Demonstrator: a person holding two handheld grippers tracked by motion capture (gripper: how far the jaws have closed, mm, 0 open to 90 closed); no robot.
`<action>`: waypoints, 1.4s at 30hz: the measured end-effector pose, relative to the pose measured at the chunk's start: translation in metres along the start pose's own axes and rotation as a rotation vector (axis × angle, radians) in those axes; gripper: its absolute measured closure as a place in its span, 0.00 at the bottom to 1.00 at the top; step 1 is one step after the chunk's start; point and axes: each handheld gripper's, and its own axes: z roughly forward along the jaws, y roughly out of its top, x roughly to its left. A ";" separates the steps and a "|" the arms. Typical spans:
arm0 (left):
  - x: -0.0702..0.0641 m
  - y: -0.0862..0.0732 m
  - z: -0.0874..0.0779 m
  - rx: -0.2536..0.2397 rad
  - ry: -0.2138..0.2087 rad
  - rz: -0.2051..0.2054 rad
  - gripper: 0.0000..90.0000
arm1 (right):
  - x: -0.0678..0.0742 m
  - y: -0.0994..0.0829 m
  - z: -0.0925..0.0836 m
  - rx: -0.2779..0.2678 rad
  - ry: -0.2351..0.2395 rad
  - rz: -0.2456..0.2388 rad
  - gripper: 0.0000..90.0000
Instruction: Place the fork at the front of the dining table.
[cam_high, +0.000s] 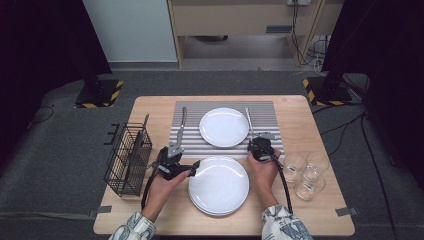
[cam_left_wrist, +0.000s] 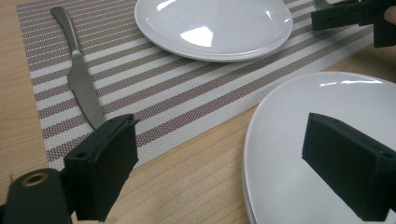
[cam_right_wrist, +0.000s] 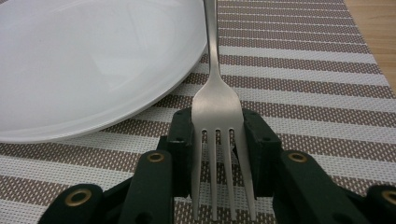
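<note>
A silver fork (cam_right_wrist: 215, 100) lies on the striped placemat (cam_right_wrist: 303, 74), right of a white plate (cam_right_wrist: 84, 60), with its tines toward the camera. My right gripper (cam_right_wrist: 217, 126) is shut on the fork's head, one pad against each side; from above it (cam_high: 255, 141) sits at the near end of the fork (cam_high: 248, 120). My left gripper (cam_left_wrist: 222, 135) is open wide with nothing in it. One jaw hangs over the rim of the front stack of white plates (cam_left_wrist: 327, 107), the other over the placemat's edge. From above, that gripper (cam_high: 195, 168) is at the stack's (cam_high: 218, 185) left rim.
A knife (cam_high: 183, 120) lies on the placemat, left of the far plate (cam_high: 223, 127). A black wire basket (cam_high: 128, 159) stands at the table's left edge. Several clear glasses (cam_high: 305, 172) are grouped at the right, close to my right forearm.
</note>
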 end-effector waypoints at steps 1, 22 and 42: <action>0.000 0.000 0.000 0.000 0.000 0.000 0.11 | 0.000 0.000 0.000 -0.001 0.000 0.000 0.75; -0.001 0.000 0.000 0.000 -0.008 0.006 0.11 | -0.005 0.005 0.006 0.049 -0.115 0.068 0.75; -0.002 0.000 0.000 -0.003 -0.007 0.006 0.11 | -0.008 0.007 0.006 0.069 -0.131 0.084 0.75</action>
